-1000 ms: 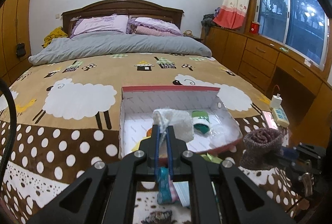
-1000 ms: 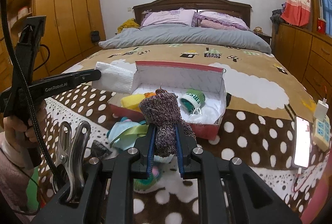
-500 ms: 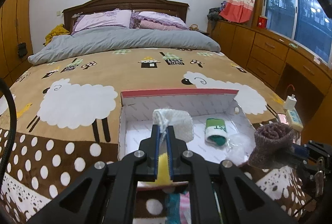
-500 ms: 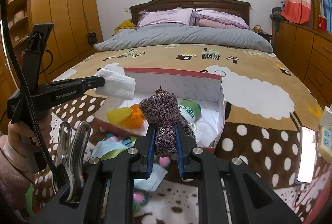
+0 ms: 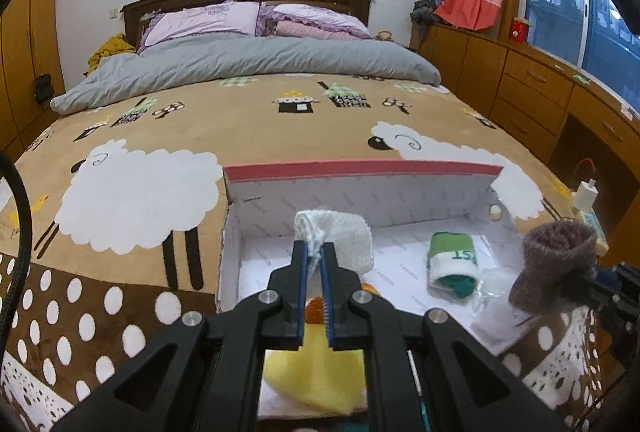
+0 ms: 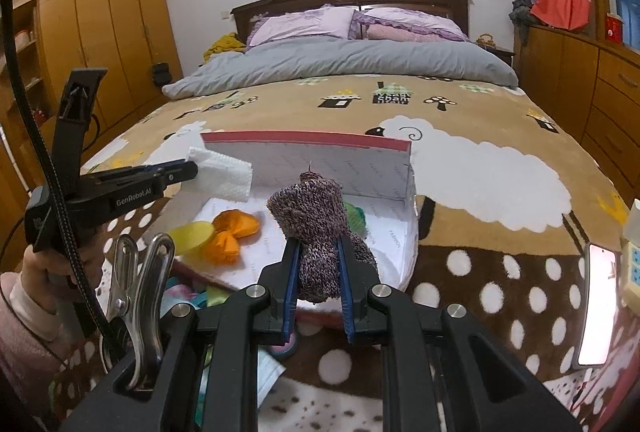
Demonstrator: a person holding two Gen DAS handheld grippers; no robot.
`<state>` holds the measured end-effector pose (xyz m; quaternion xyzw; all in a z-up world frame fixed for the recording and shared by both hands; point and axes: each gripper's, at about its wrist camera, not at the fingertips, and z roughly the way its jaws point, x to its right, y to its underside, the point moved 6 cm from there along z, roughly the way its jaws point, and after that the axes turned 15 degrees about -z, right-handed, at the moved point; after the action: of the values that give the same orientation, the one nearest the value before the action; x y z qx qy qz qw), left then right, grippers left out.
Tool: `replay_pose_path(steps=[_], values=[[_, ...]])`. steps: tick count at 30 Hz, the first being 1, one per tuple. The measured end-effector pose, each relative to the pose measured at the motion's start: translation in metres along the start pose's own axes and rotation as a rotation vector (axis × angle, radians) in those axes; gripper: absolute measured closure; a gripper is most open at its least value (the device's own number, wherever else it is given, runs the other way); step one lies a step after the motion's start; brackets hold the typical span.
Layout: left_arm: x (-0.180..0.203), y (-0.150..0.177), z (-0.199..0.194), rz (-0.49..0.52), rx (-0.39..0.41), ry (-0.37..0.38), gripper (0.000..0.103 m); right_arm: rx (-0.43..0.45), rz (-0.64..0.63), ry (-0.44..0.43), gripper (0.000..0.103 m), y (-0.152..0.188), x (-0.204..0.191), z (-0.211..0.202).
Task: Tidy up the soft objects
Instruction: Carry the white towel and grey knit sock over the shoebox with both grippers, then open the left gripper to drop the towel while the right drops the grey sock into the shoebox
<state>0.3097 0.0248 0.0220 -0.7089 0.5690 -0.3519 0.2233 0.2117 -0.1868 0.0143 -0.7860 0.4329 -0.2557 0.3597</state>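
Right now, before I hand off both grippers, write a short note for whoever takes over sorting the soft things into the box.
Left gripper: shut on the white cloth, held over the box.
Right gripper: shut on the purple knit sock, at the box's near right edge.
Done: green-and-white sock, orange bow and yellow piece lie in the box.
Left: release both held pieces inside, then collect the ribbons and mask lying on the blanket in front of the box.

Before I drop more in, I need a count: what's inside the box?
In the box: a green sock roll, a clear plastic bit, an orange bow and a yellow piece. The grippers hide part of the floor.
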Motion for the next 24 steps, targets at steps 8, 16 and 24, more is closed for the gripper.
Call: replay_pose_path(steps=[8, 16, 24], values=[[-0.011, 0.008, 0.026, -0.012, -0.042, -0.033, 0.096, -0.015, 0.011, 0.041, 0.084, -0.009, 0.02, 0.022], [-0.017, 0.016, 0.039, -0.008, -0.071, -0.049, 0.096, -0.036, 0.032, 0.068, 0.084, -0.014, 0.037, 0.055], [-0.019, 0.018, 0.043, -0.012, -0.095, -0.062, 0.088, -0.071, 0.056, 0.072, 0.082, -0.005, 0.047, 0.079]])
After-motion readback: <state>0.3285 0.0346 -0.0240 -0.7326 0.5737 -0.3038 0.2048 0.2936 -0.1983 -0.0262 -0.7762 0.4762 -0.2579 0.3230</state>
